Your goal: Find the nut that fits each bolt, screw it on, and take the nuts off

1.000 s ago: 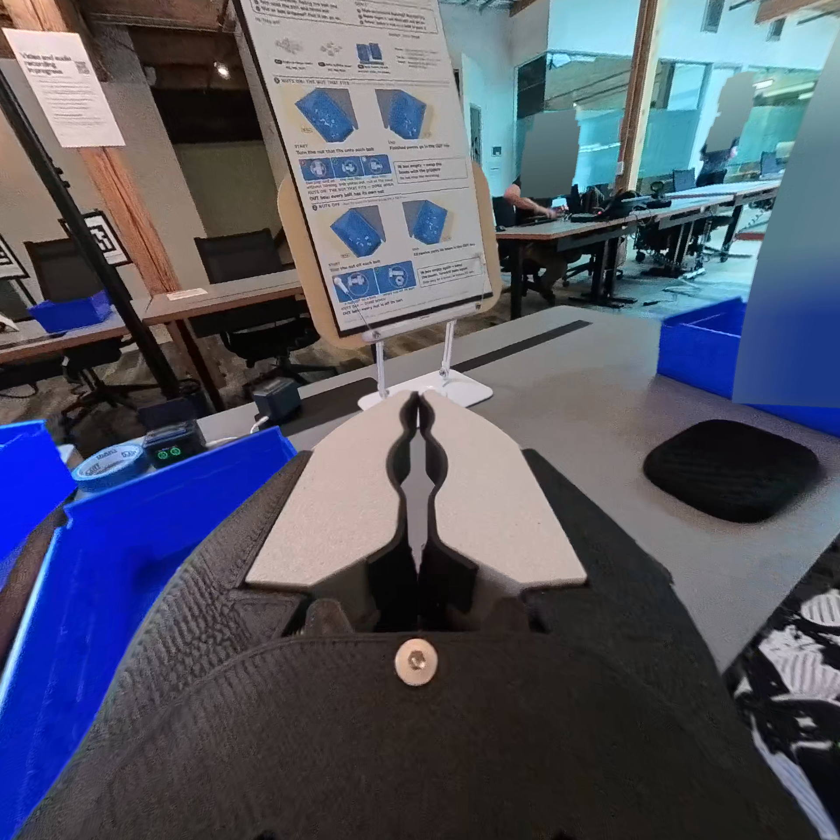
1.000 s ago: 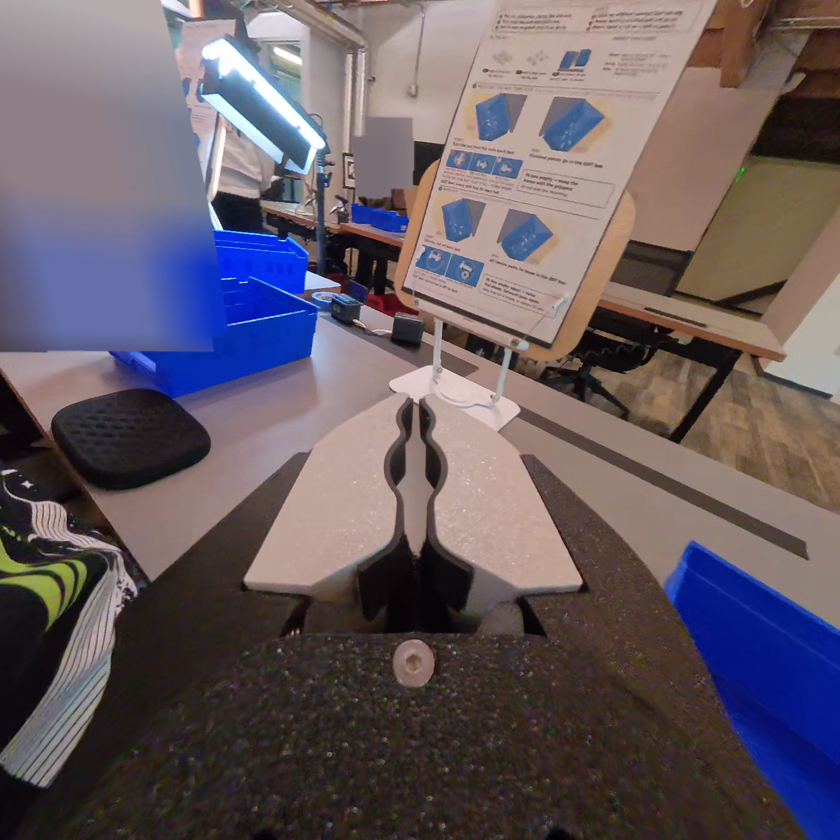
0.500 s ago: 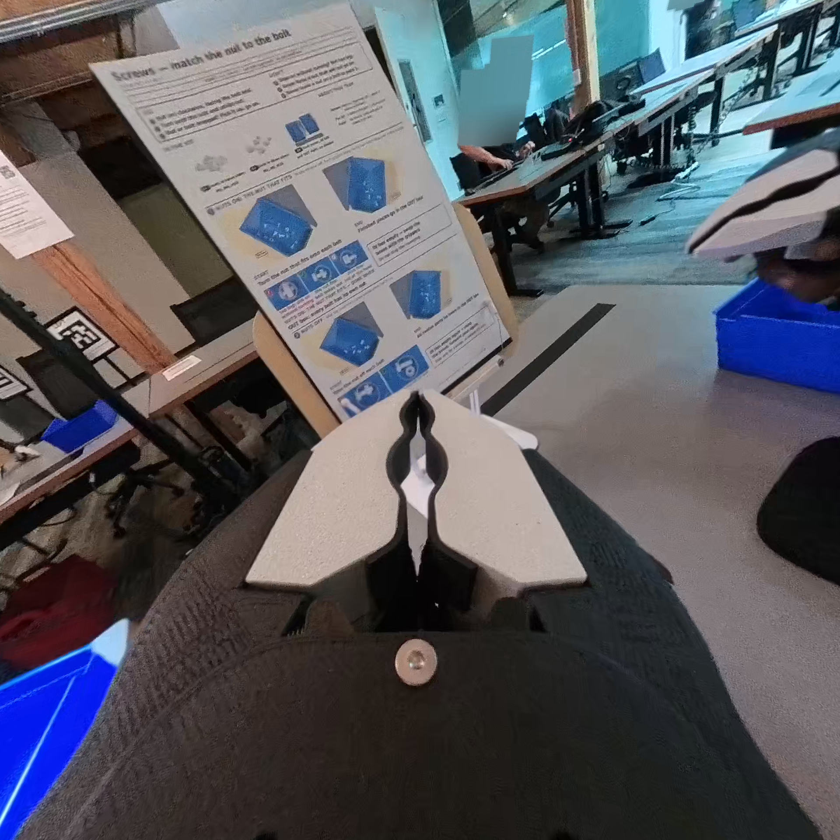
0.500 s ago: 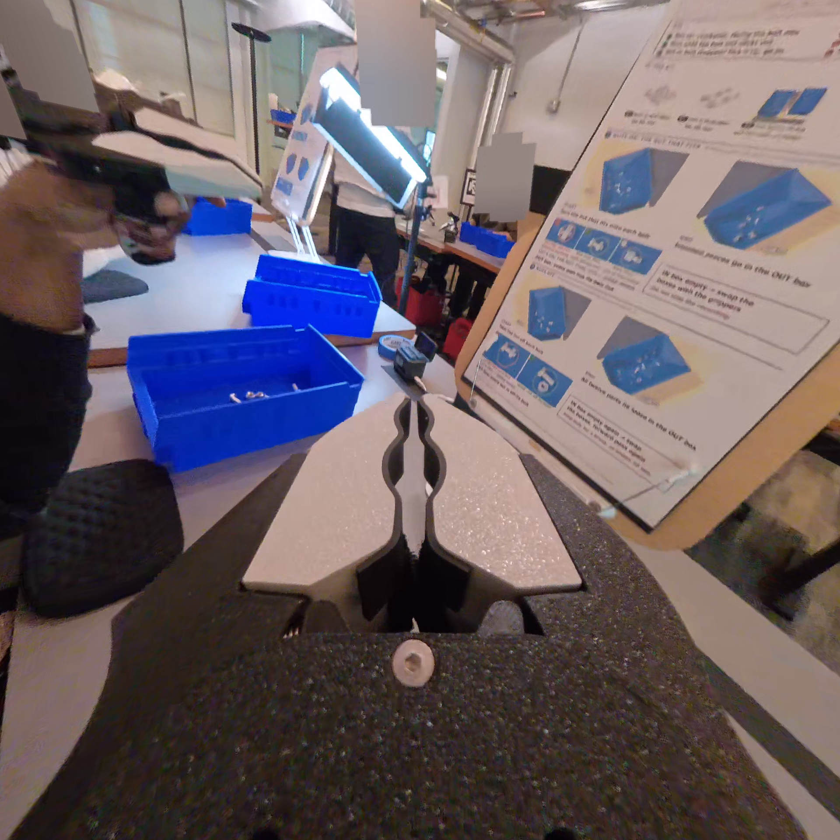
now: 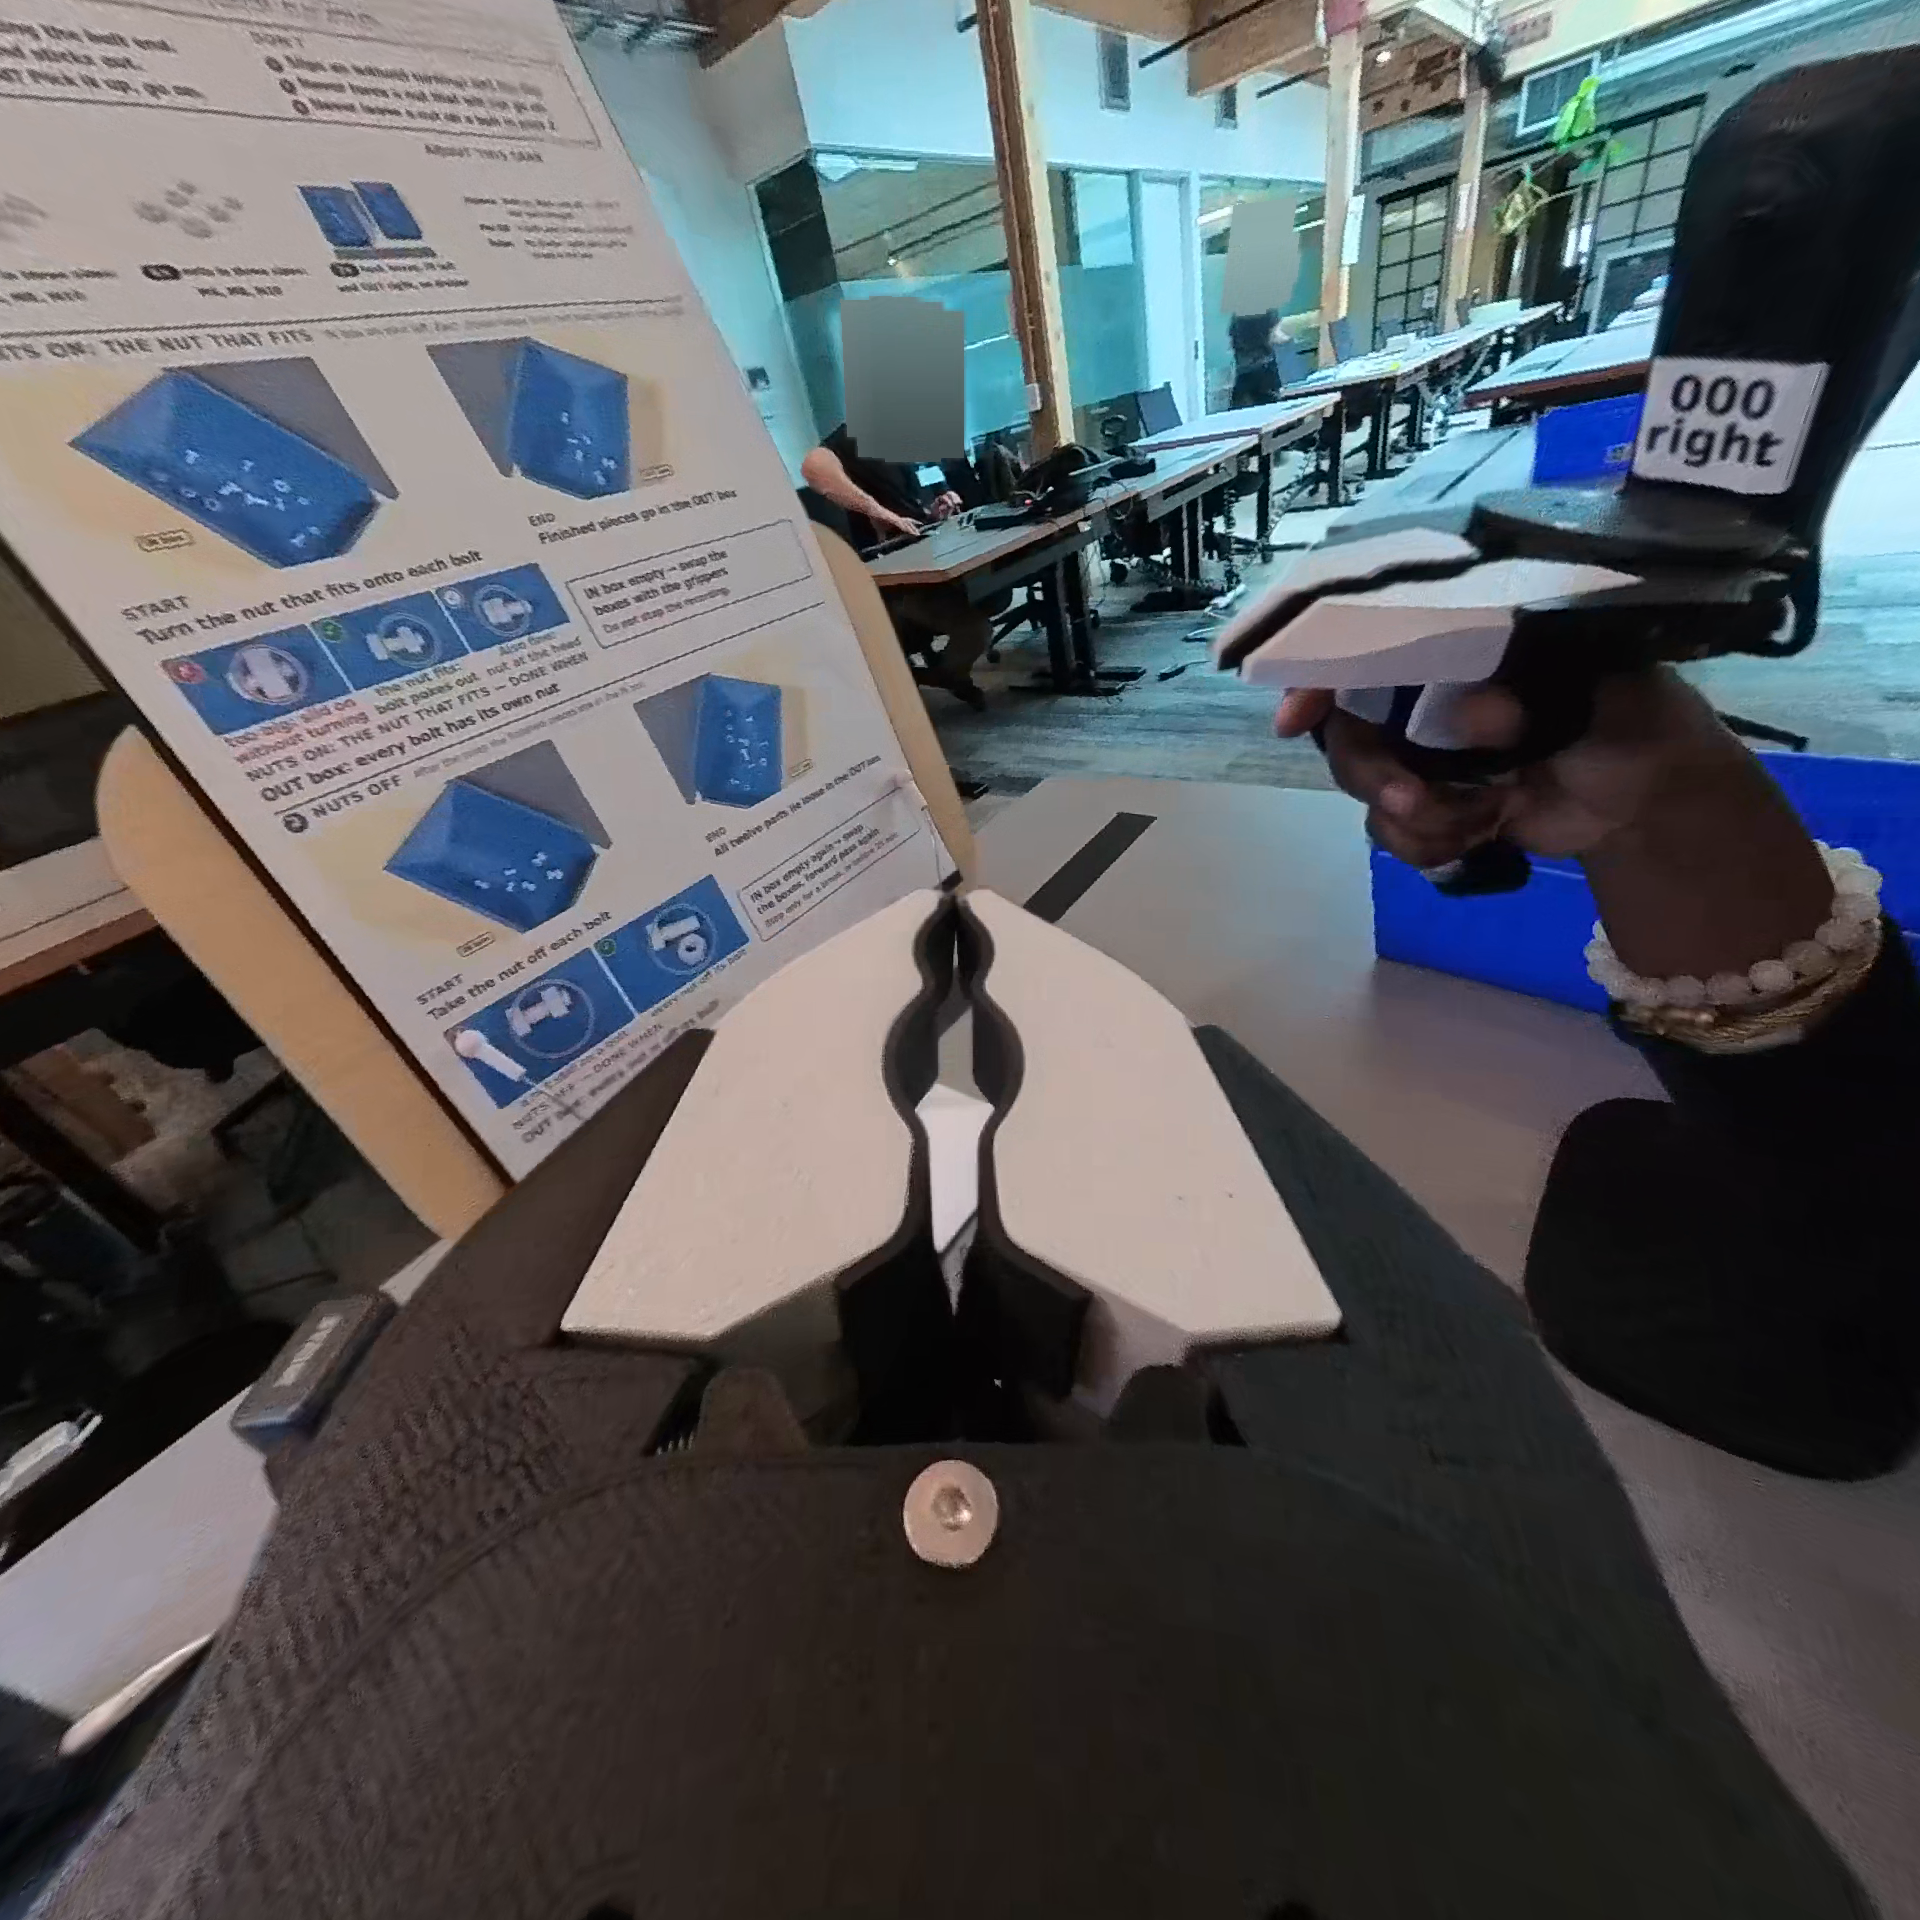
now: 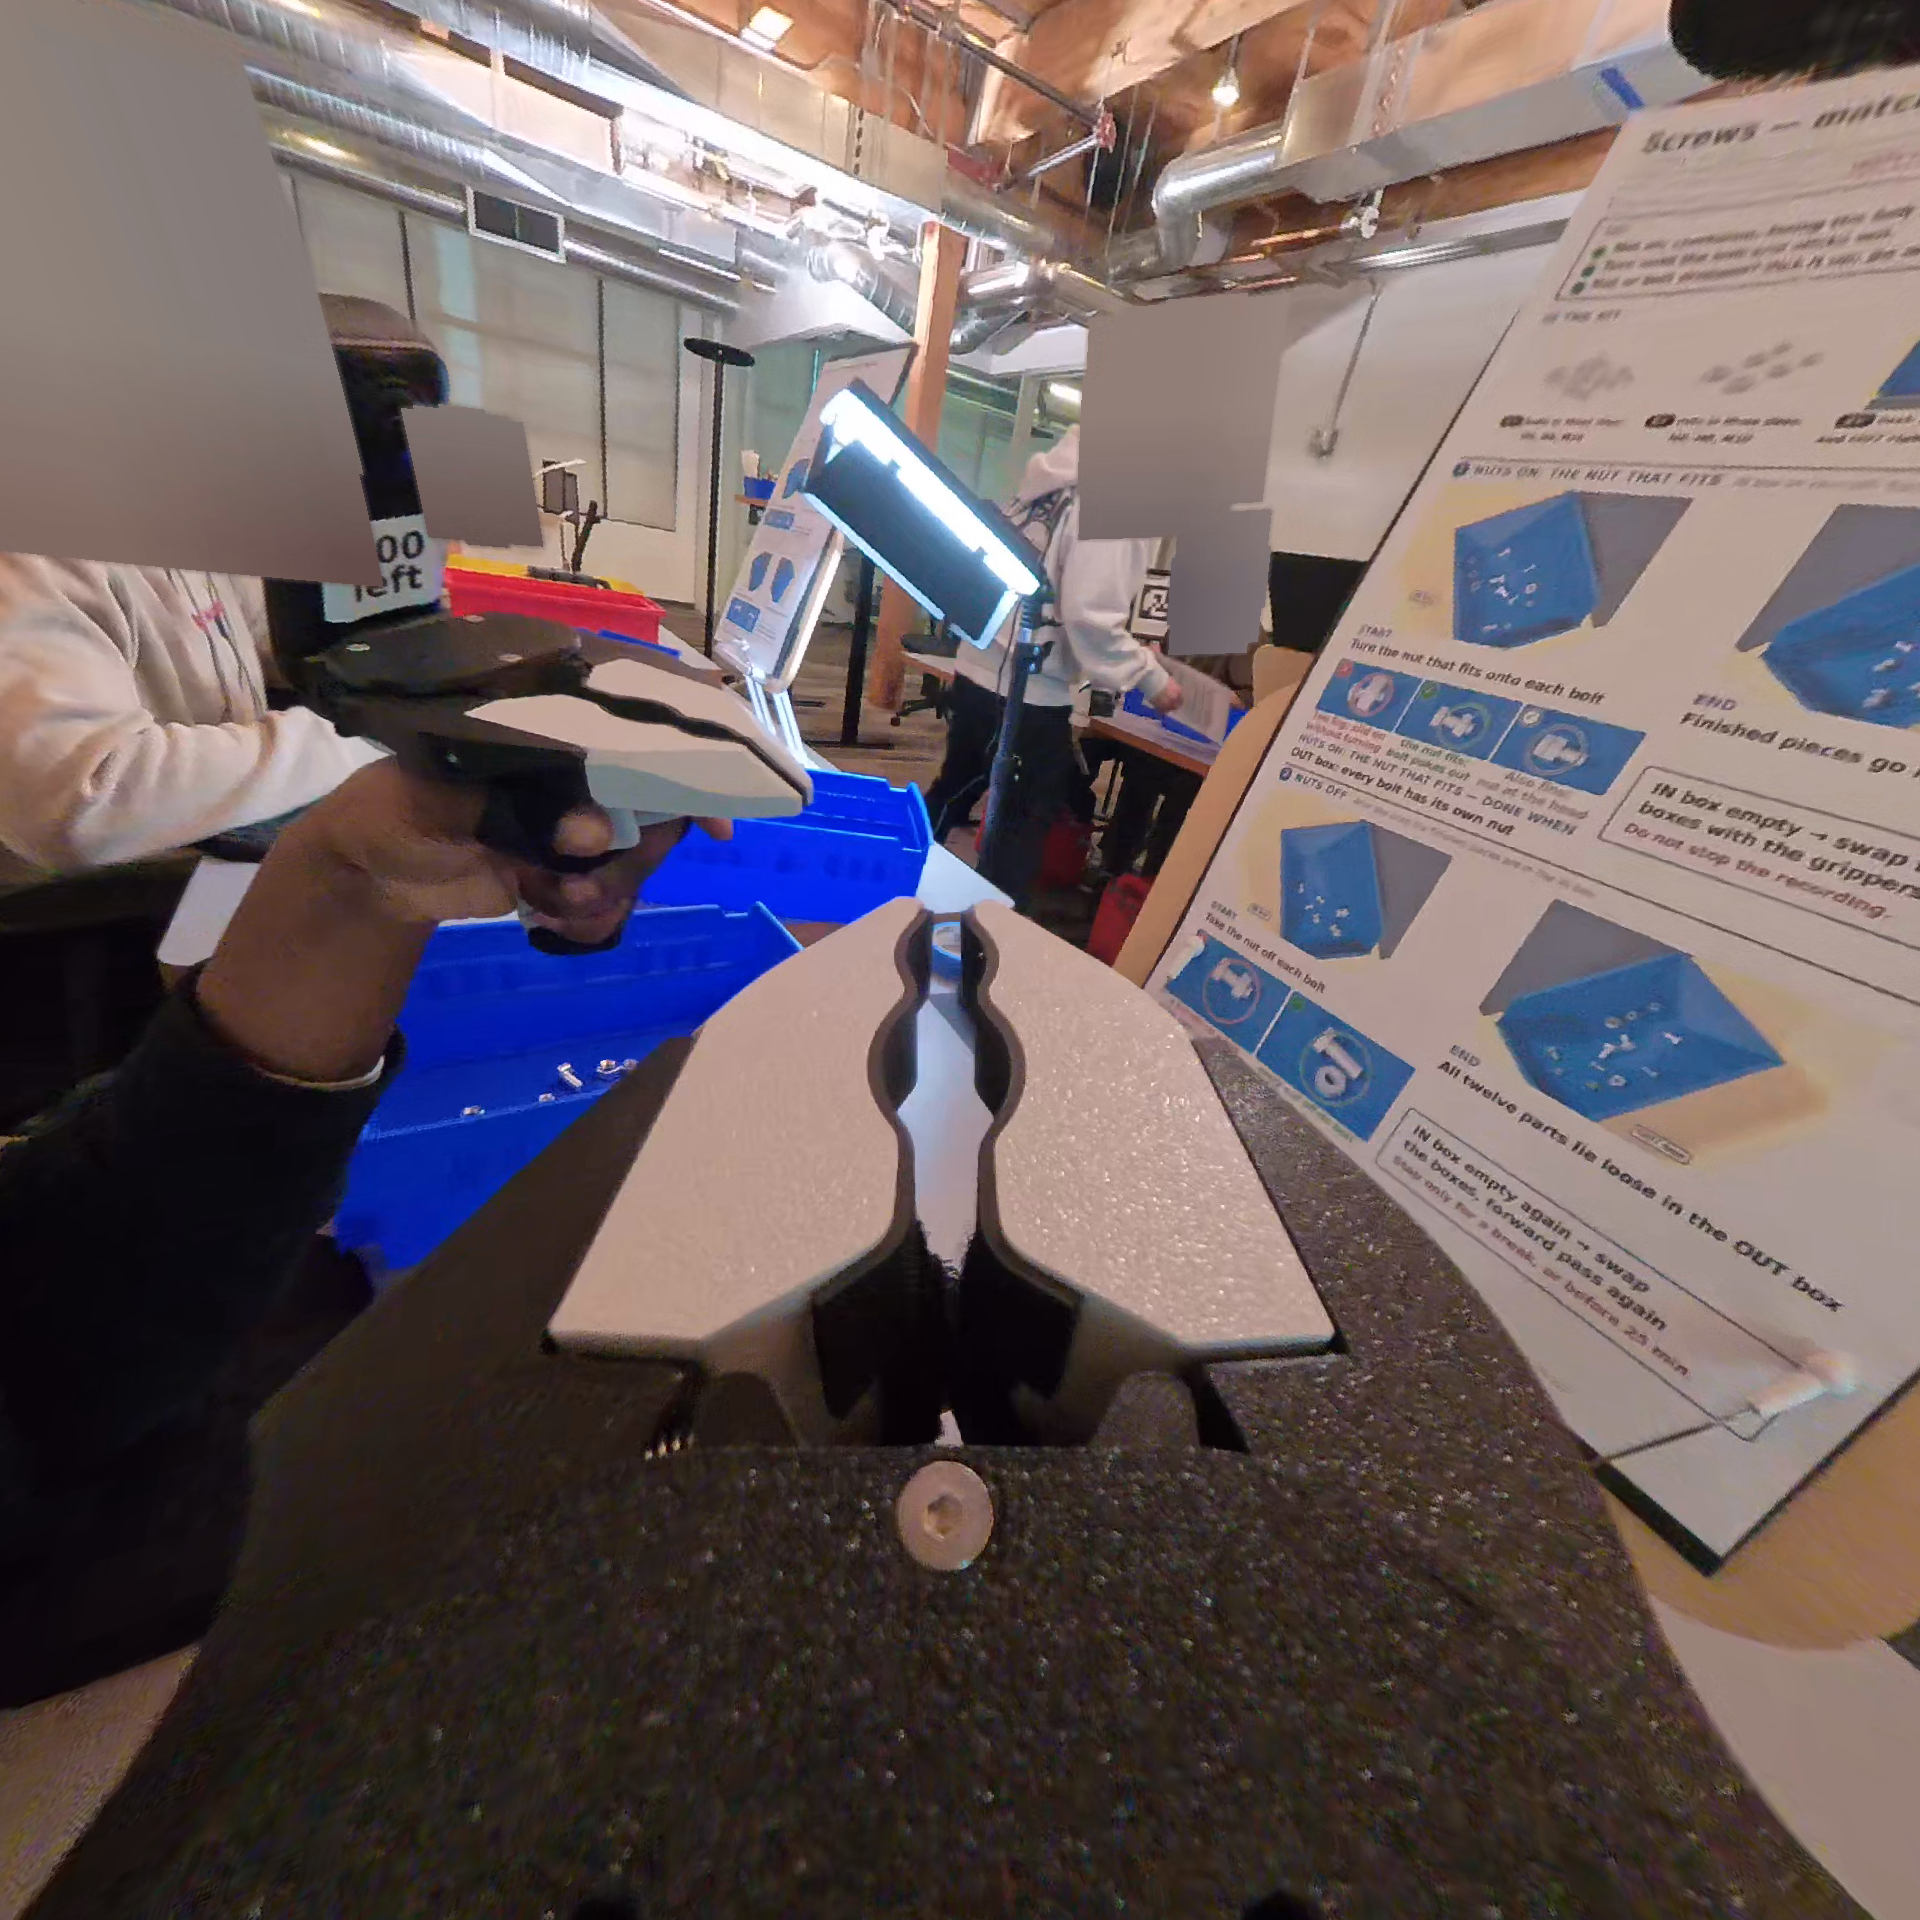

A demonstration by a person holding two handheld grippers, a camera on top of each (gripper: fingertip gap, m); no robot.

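Nuts and bolts [image 6: 582, 1075] are lying loose in the near blue bin [image 6: 540, 1049] at left while you are holding both grippers [image 5: 954, 914] [image 6: 940, 920] pressed together, empty, raised beside the instruction board [image 5: 436, 582], risking knocking it.

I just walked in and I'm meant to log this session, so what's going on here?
A person holds a handheld two-finger gripper in each hand, raised above a grey table before a printed instruction board on a stand. The left gripper and the right gripper are both shut and hold nothing. Small metal nuts and bolts lie loose in an open blue plastic bin on the table, untouched. No part has been picked up yet.
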